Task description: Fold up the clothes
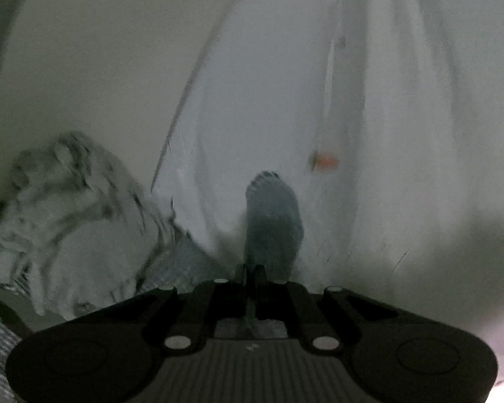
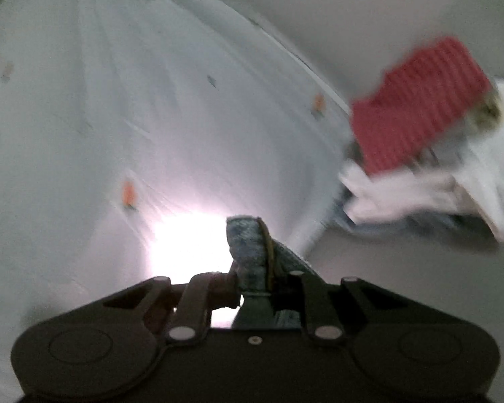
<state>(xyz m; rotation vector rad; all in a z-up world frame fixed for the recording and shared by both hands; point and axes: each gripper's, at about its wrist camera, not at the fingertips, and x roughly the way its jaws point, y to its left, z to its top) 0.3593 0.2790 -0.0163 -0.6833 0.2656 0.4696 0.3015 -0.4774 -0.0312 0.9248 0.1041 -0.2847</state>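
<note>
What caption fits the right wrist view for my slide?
Right gripper shut on the pale spotted garment, lifted taut; red striped cloth on a blurred laundry pile behind.

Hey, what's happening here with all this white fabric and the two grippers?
A person is folding laundry with a handheld gripper in each hand. Both the left gripper and the right gripper have their jaws closed, and a large white cloth with small orange marks fills the view in front of each. Whether the pads actually pinch it is too blurred to tell. A grey patterned garment lies crumpled to one side, and a red ribbed garment sits on a pile of light clothes.
</note>
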